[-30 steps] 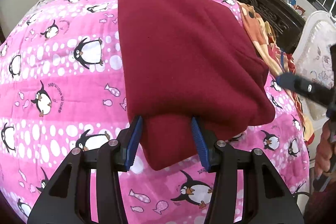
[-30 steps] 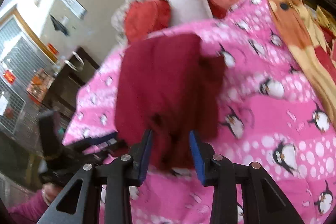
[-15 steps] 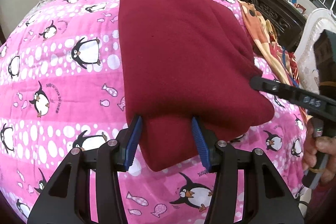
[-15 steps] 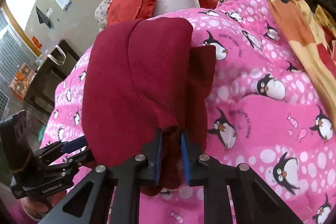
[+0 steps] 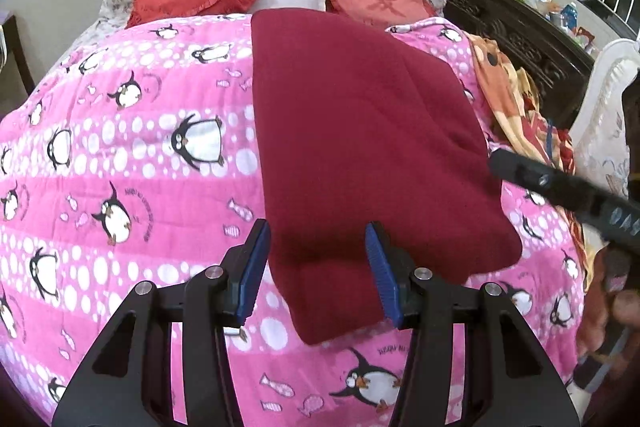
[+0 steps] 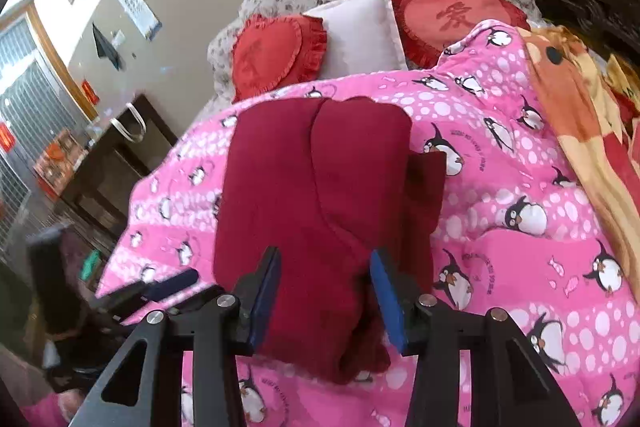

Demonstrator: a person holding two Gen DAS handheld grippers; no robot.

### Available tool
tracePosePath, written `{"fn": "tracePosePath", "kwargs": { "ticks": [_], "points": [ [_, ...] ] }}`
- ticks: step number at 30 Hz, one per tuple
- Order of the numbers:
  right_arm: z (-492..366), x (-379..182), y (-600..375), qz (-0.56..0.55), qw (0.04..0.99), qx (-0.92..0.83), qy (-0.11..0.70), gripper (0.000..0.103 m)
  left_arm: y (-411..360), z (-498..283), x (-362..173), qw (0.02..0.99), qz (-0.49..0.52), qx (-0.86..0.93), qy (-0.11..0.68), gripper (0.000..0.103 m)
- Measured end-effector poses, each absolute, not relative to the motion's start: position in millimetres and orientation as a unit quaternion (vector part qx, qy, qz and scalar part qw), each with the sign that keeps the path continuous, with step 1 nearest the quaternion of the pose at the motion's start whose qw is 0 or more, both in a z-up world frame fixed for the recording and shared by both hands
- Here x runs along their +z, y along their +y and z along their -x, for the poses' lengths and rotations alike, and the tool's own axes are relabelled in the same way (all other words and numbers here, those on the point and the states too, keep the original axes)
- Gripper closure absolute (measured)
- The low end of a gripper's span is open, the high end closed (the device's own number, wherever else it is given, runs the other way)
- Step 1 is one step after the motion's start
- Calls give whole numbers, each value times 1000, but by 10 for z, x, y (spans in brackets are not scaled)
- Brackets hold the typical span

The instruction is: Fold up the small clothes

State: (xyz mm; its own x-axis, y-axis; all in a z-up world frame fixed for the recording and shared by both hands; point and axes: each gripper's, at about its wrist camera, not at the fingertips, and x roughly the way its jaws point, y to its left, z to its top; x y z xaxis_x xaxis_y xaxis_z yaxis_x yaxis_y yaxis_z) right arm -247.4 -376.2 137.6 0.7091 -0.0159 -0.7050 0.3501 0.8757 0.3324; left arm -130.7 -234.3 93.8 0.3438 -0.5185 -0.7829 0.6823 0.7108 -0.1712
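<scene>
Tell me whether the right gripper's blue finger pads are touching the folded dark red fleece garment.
Cannot tell. In the right wrist view the right gripper is open, the folded dark red fleece garment filling the space between its pads, with no clear contact or gap visible.

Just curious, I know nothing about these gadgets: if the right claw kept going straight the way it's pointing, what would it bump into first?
Most likely the folded dark red garment. The right claw is open, with the garment's near edge between its blue fingers, on the pink penguin blanket. Exact depth is unclear.
</scene>
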Motion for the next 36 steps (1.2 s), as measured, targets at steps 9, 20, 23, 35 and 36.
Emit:
{"fn": "tracePosePath", "kwargs": {
  "ticks": [9, 20, 23, 35, 36],
  "points": [
    [2349, 947, -4034, -215, 879, -147, 399, 59, -2529, 1071, 749, 806, -79, -371, 455, 35],
    [2543, 730, -4426, -352, 872, -74, 332, 25, -2364, 644, 678, 757, 30, -417, 501, 24],
    [2414, 630, -4454, -371, 868, -43, 328, 22, -2450, 570, 580, 738, 43, -430, 518, 21],
    [2067, 602, -4118, -343, 868, 0, 359, 33, -2677, 591, 473, 724, 53, -451, 519, 20],
    [2089, 711, -4038, -323, 875, -8, 360, 38, -2650, 626, 534, 727, 48, -452, 515, 25]
  ]
}}
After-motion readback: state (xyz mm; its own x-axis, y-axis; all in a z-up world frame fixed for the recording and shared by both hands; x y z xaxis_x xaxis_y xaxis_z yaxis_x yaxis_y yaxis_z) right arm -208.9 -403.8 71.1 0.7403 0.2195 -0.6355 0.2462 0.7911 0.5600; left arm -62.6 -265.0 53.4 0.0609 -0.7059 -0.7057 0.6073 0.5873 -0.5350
